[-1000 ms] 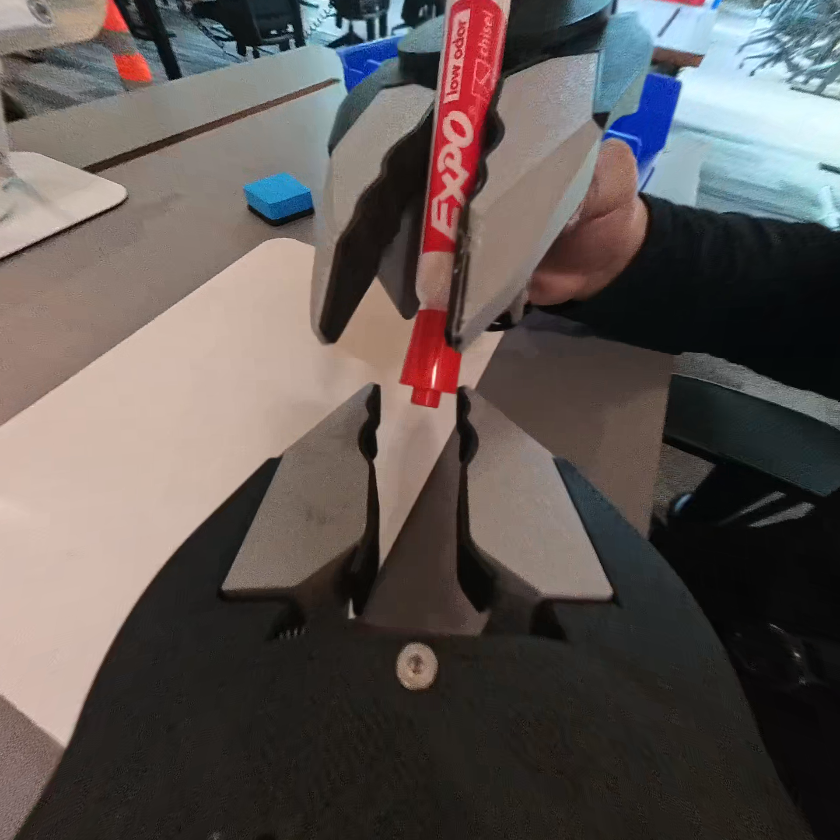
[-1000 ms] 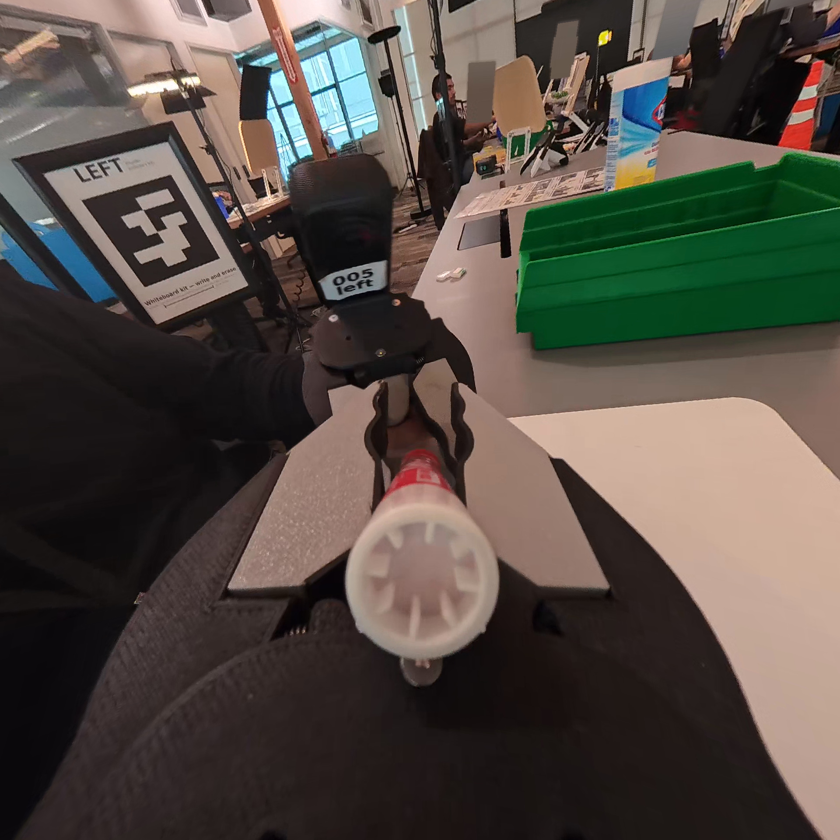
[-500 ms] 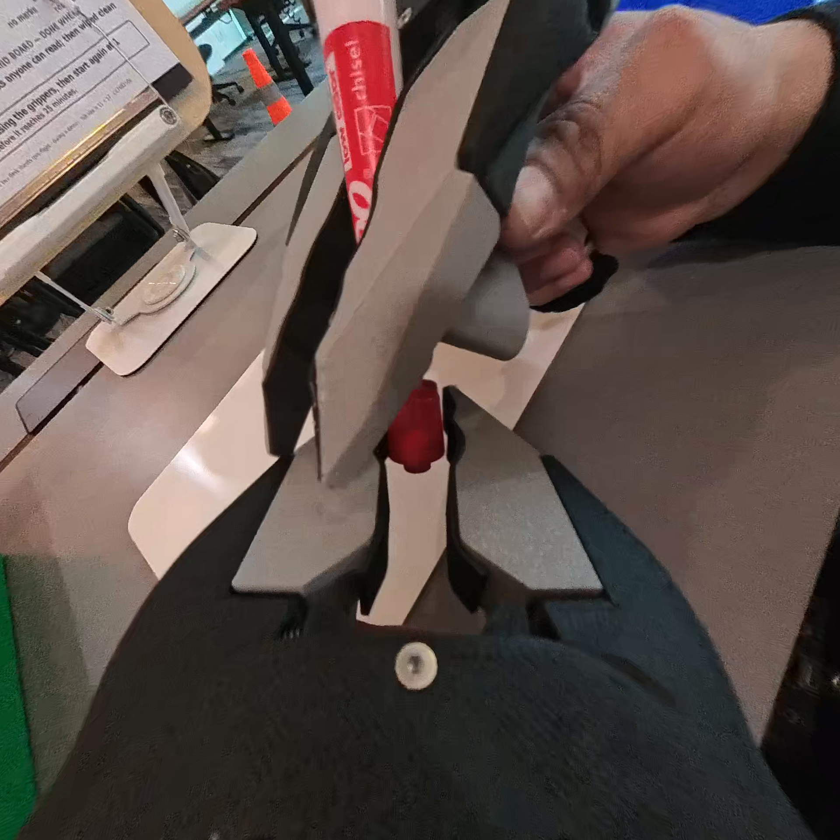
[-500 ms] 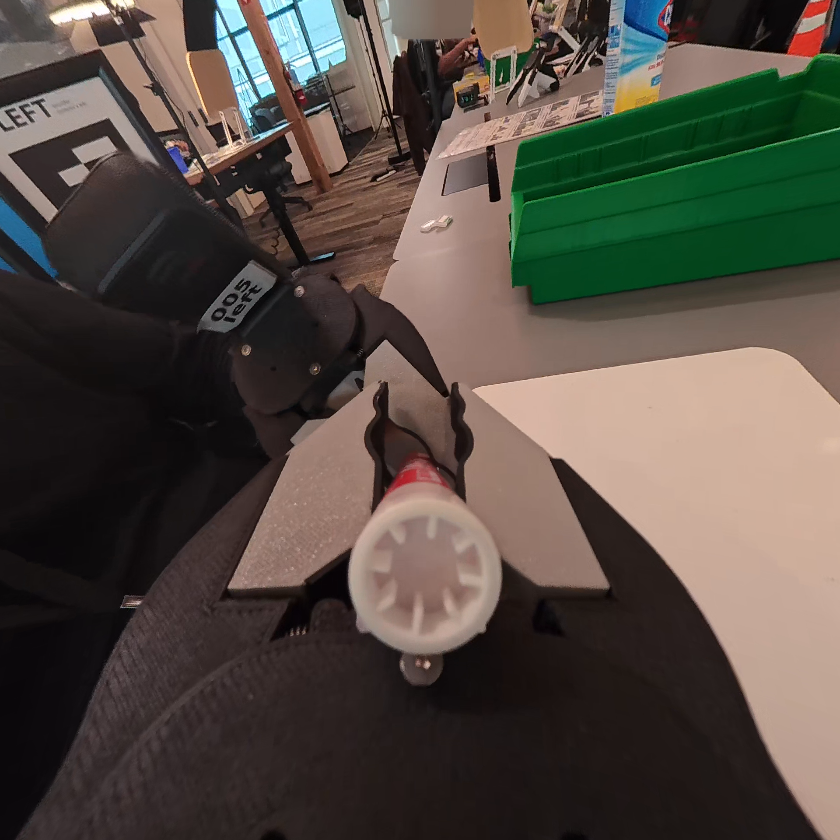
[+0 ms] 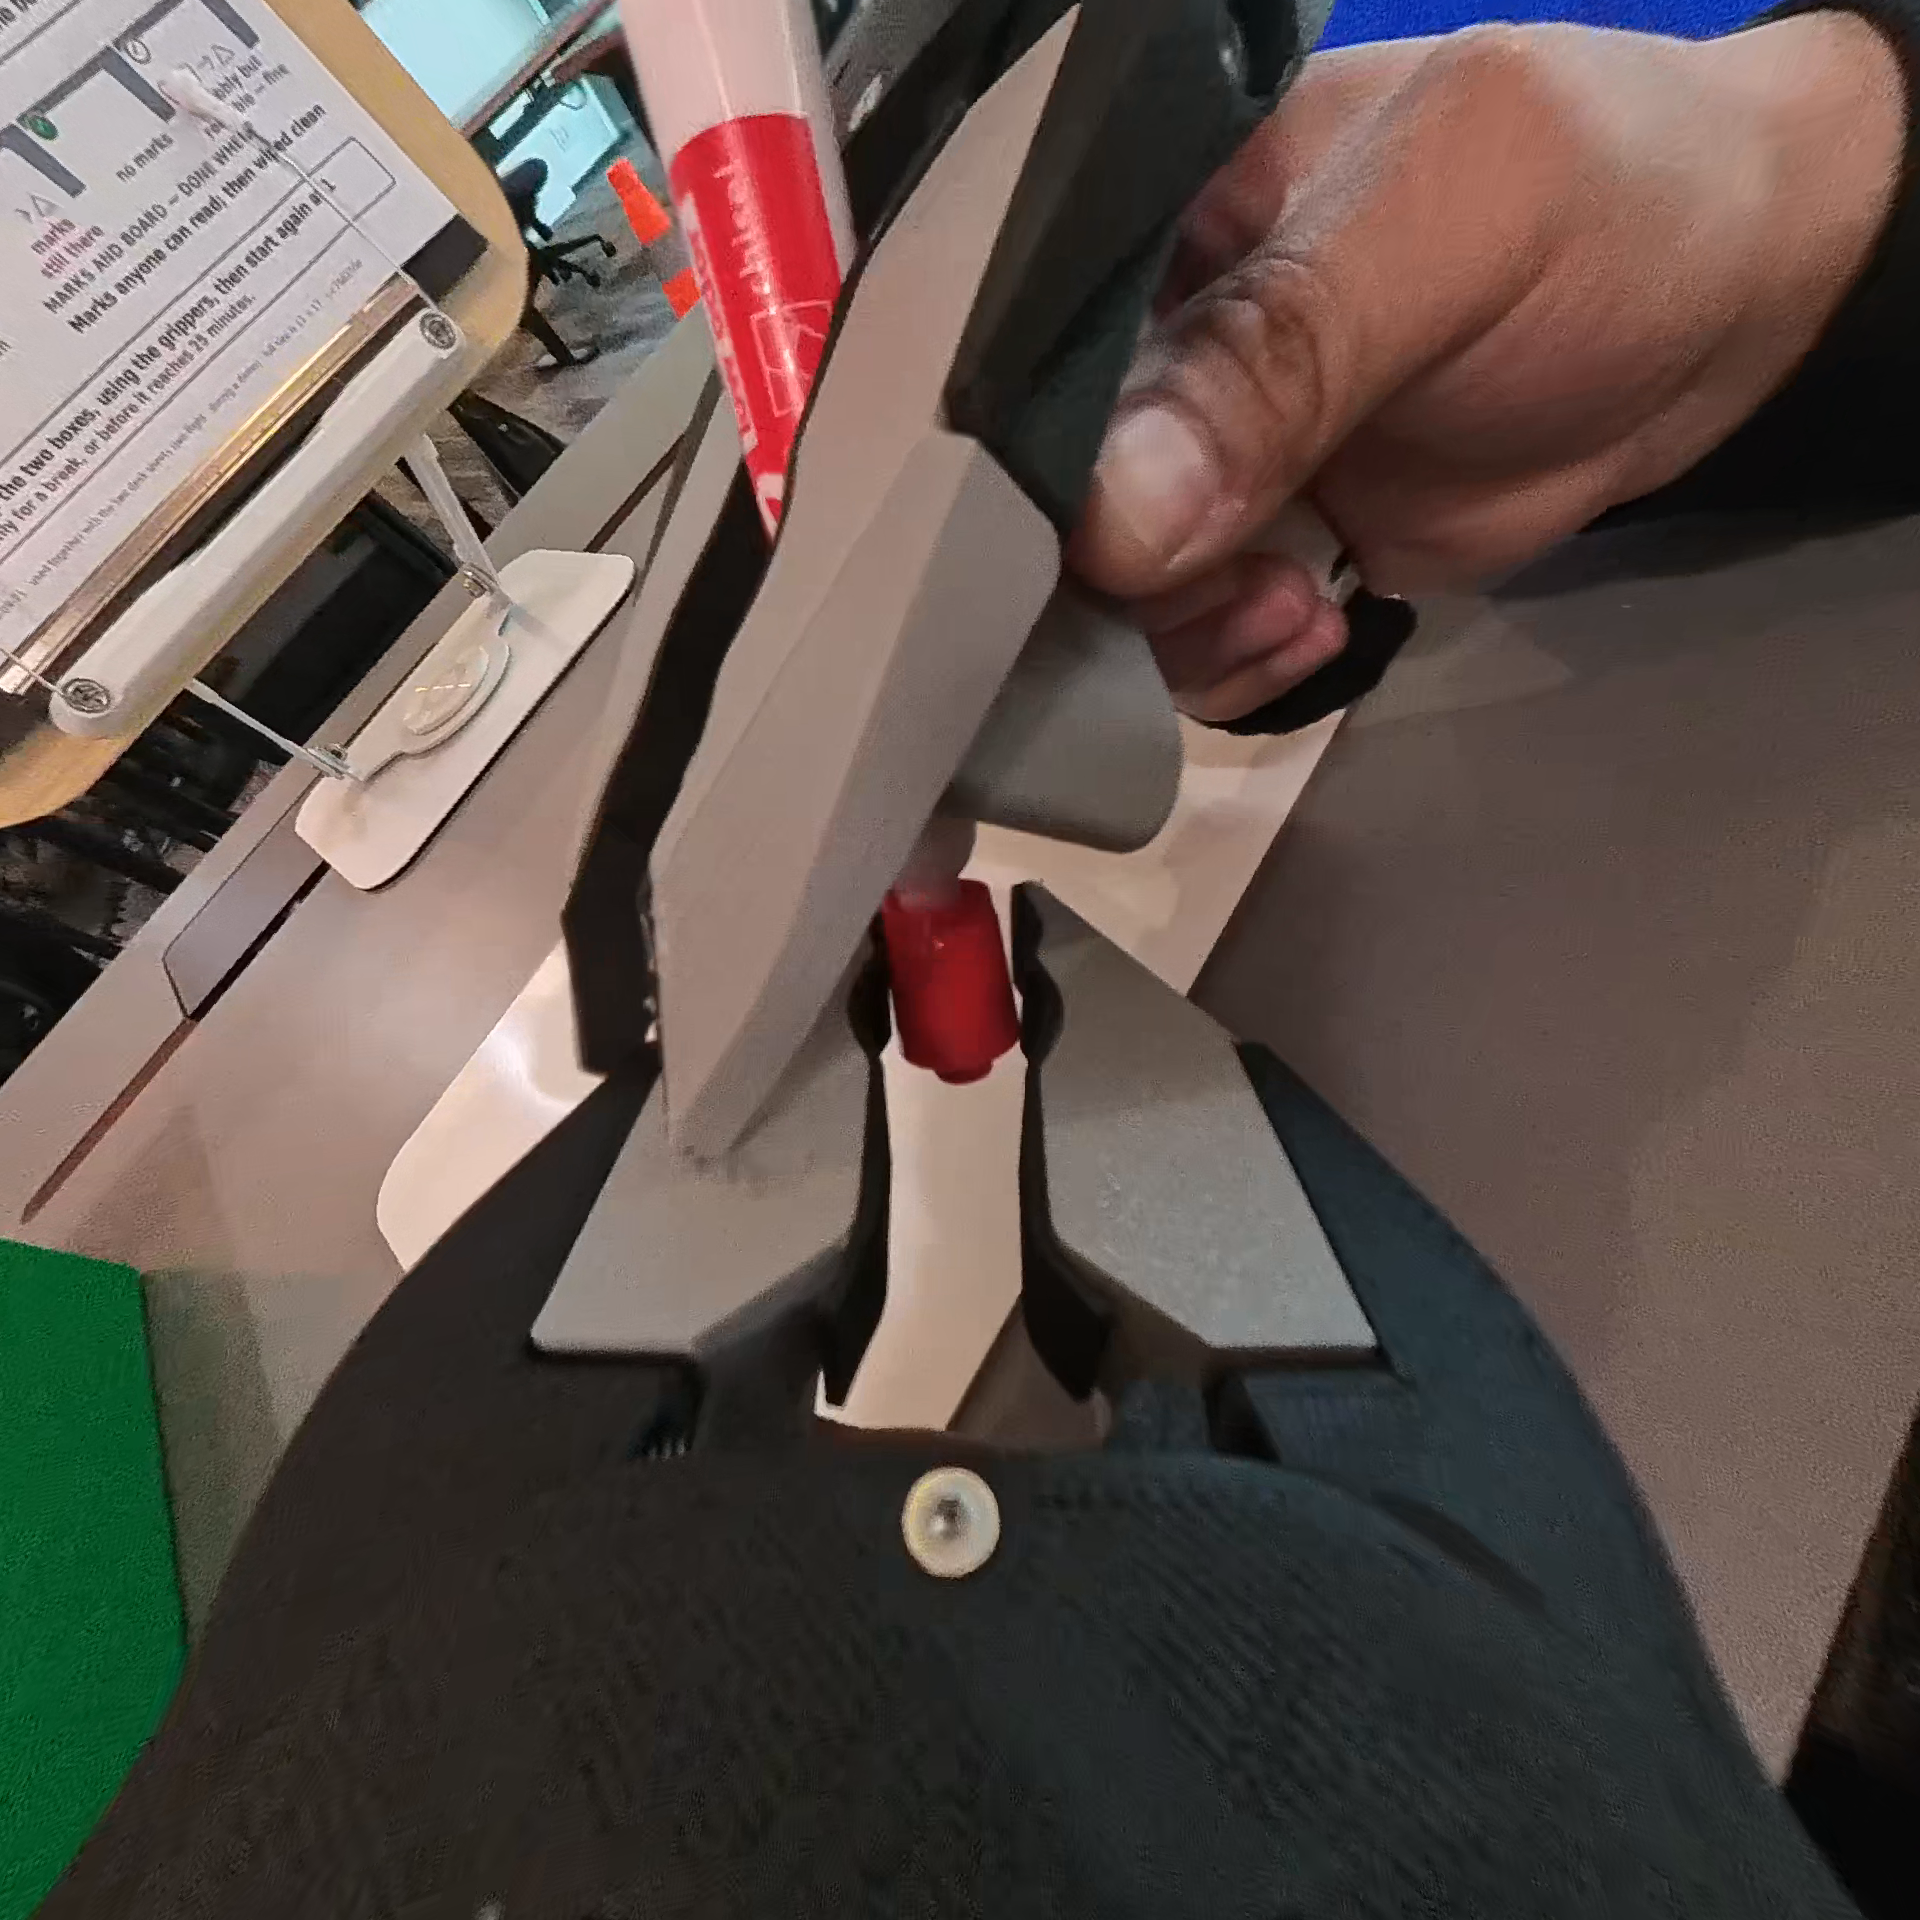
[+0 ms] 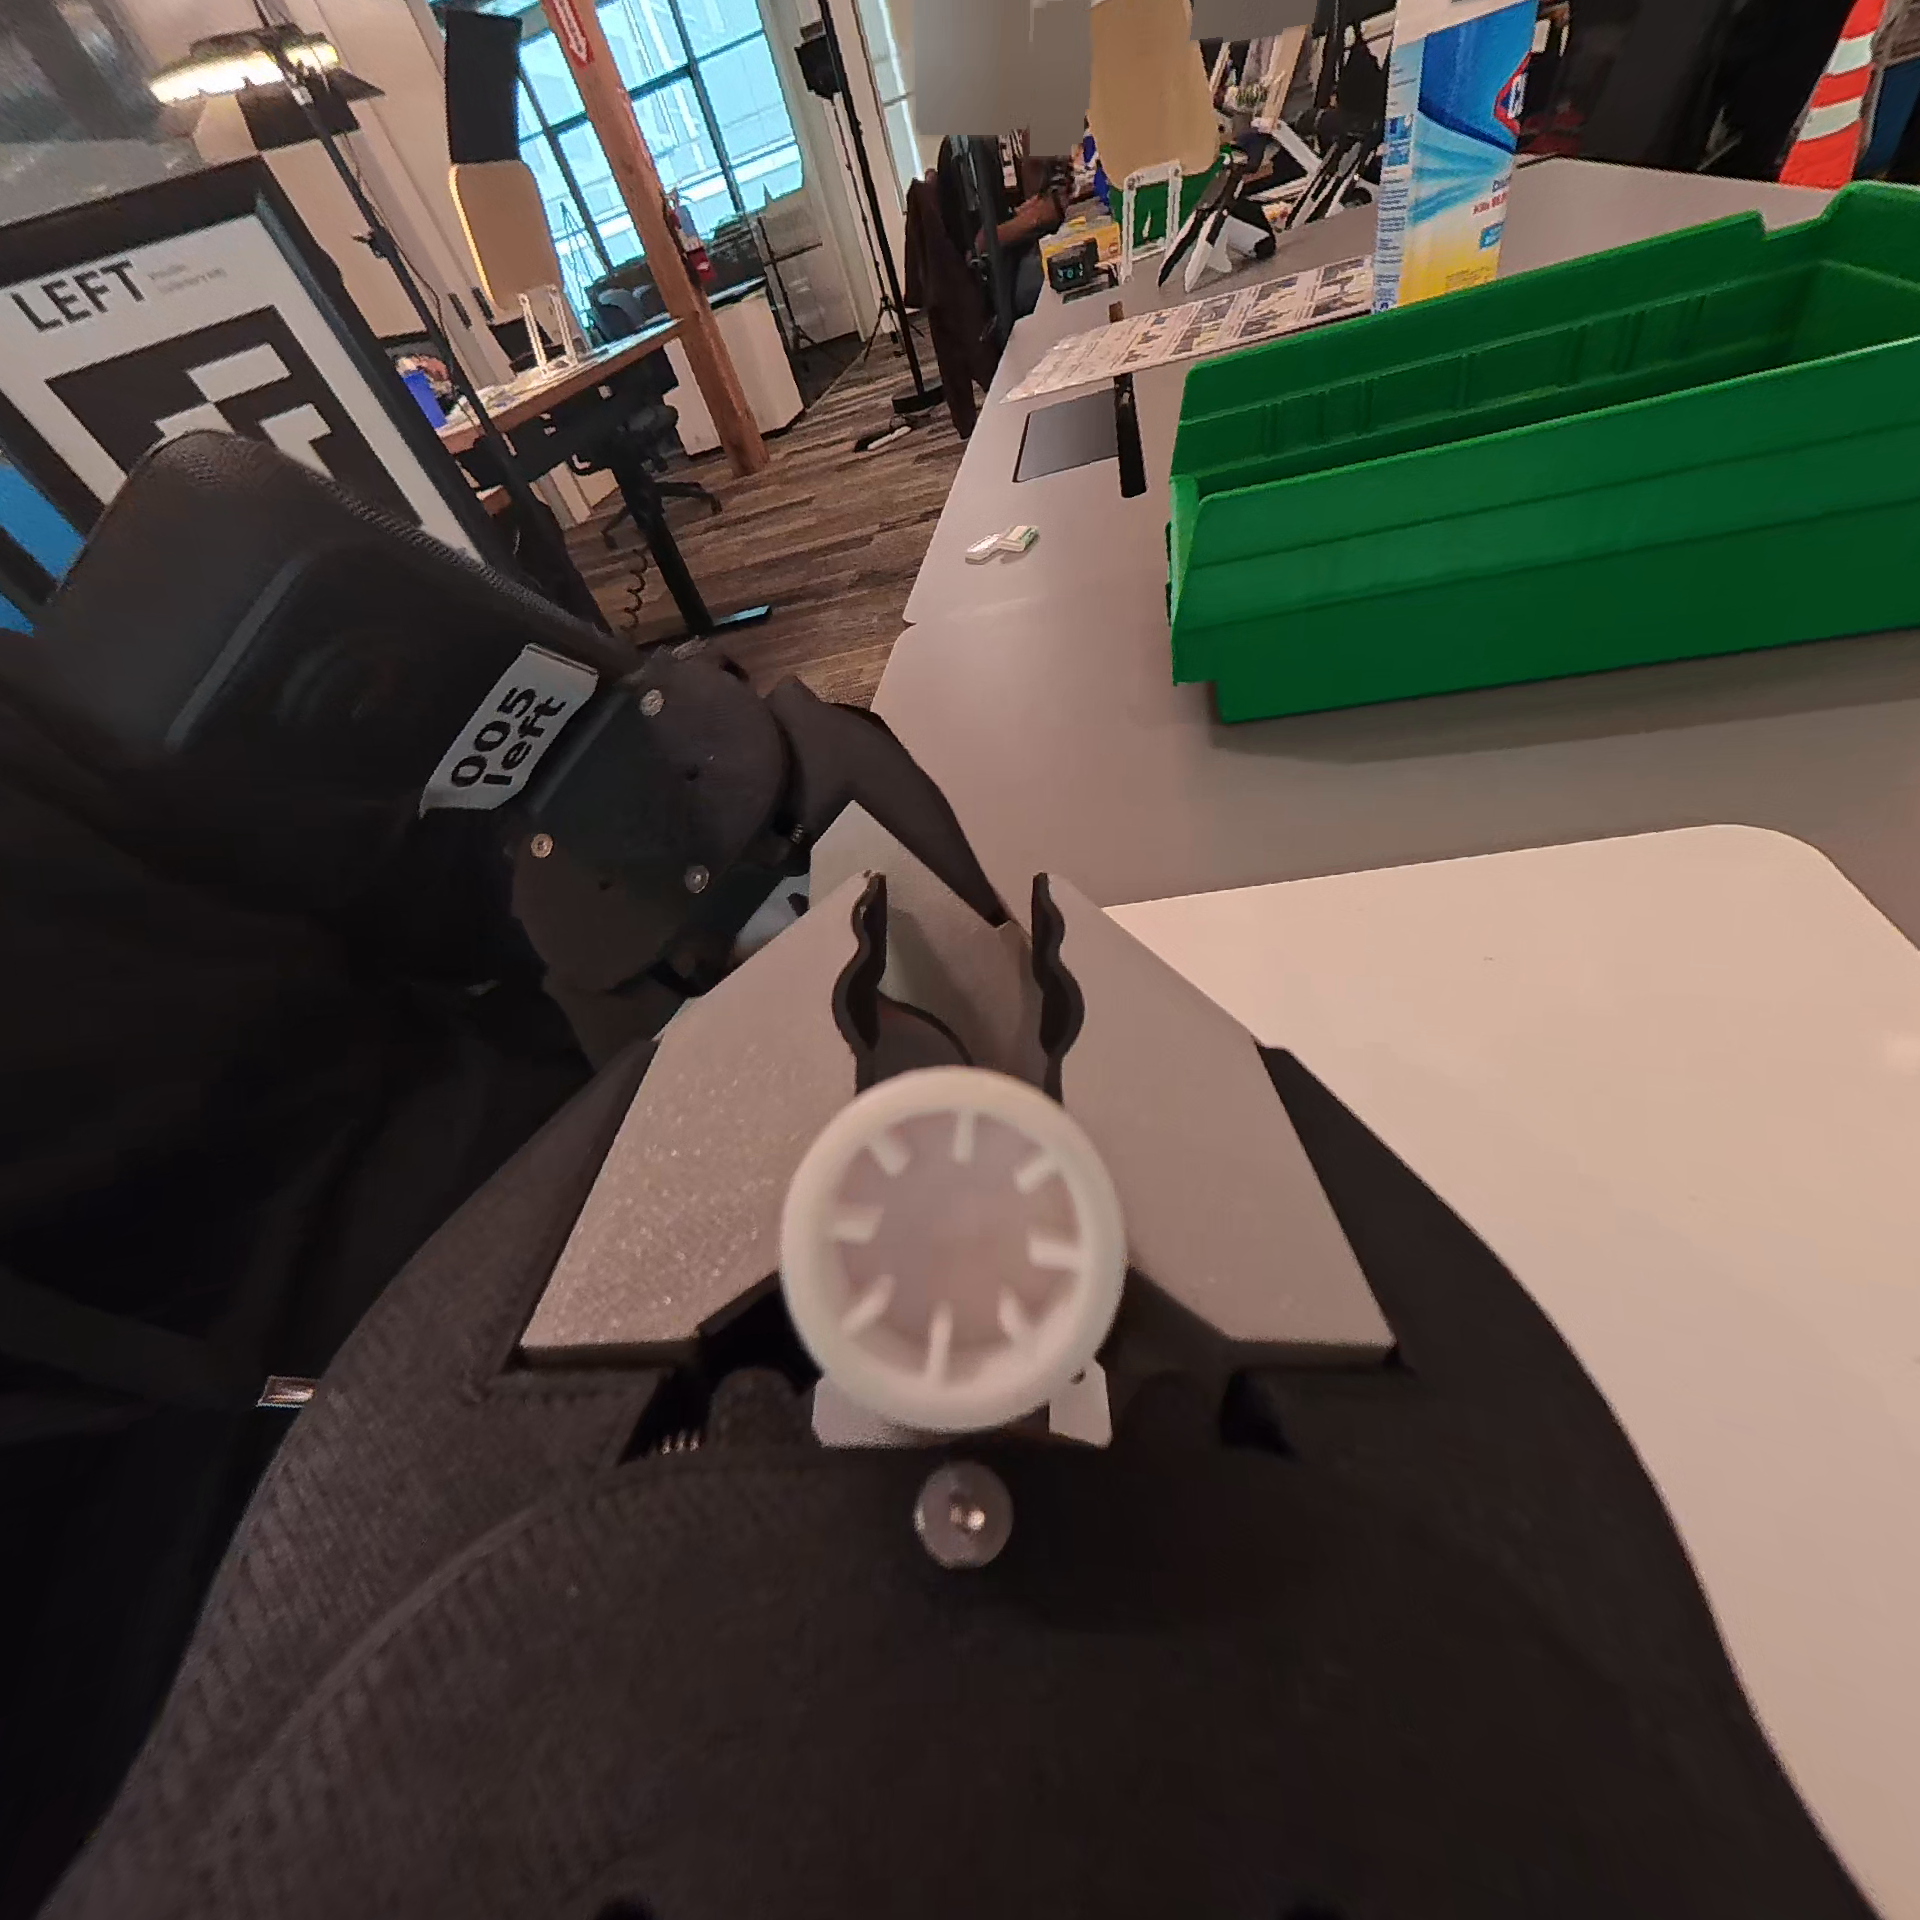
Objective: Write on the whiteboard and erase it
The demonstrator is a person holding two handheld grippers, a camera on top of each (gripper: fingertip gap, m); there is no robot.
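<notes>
My right gripper (image 6: 956,914) is shut on a red-and-white marker, whose white back end (image 6: 951,1252) faces its camera. In the left wrist view the marker body (image 5: 758,260) points down out of the right gripper's fingers (image 5: 831,727). Its red cap (image 5: 945,997) sits between the fingertips of my left gripper (image 5: 951,935), which is shut on it. A pale bit of the marker's neck shows just above the cap. The whiteboard (image 6: 1558,1143) lies flat on the table beneath both grippers and also shows in the left wrist view (image 5: 499,1122). No eraser is in view.
Green bins (image 6: 1558,561) stand on the grey table beyond the whiteboard, and a green corner (image 5: 62,1455) shows at left. An instruction sheet on a white stand (image 5: 187,312) is at the table's far left. A hand (image 5: 1455,364) holds the right gripper.
The left gripper has come up to the marker tip and closed on the red cap. Its view has swung left, so the blue eraser has gone out of view. The right gripper keeps hold of the marker.
</notes>
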